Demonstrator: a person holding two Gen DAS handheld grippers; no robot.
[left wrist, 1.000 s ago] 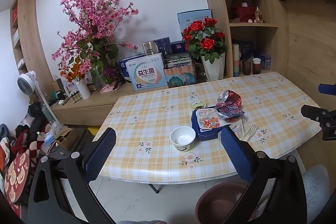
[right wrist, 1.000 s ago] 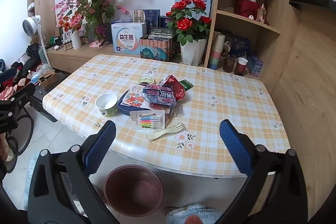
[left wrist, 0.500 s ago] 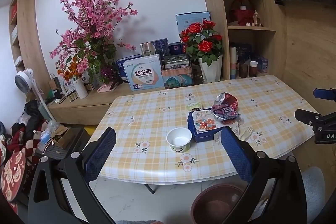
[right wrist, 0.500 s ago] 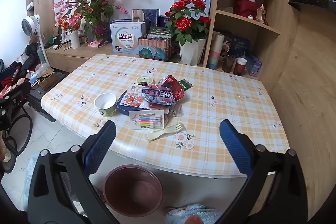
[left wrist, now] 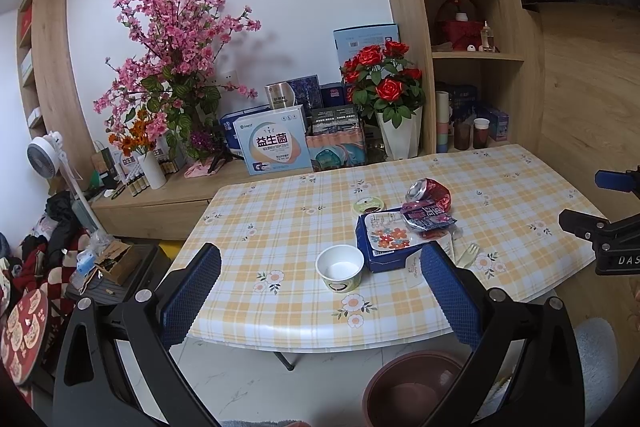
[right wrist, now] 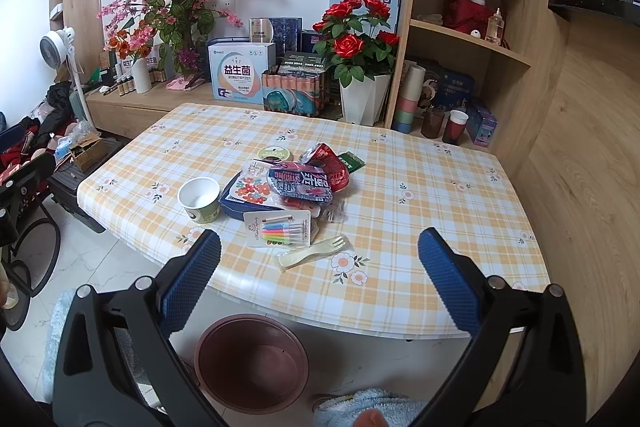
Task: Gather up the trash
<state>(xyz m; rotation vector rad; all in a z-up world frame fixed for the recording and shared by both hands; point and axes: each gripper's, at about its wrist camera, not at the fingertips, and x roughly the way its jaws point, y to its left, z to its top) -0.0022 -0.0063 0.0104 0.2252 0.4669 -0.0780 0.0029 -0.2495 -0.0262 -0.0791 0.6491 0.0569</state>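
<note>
right wrist view: your right gripper (right wrist: 318, 279) hangs off the near edge of the table (right wrist: 420, 195), jaws spread wide, nothing between them. left gripper (left wrist: 320, 293) likewise spread and empty, held back from the table's near left corner. trash sits in one clump mid-table: paper cup (right wrist: 199, 199) on the left, touching or just beside a blue box (right wrist: 240, 201); snack wrapper (right wrist: 302, 183) draped over the box; crushed red can (right wrist: 328, 167) behind it, a round lid (right wrist: 274, 154) just left of the can. nearer you, a card of coloured pens (right wrist: 280, 227) and a plastic fork (right wrist: 314, 253), fork closest to the edge. brown bin (right wrist: 252, 361) on the floor below the edge, partly under it. nothing collected yet, by the look of it. risks, judged only: the fork and pen card lie flat on a slick cloth, so your jaws may skate over them or nudge them off the edge and miss the bin. the wrapper overlaps the box and can; grab it and you may drag its neighbours. the cup is light and upright, easy to tip with one finger. both grippers converging on one pile could clash.
</note>
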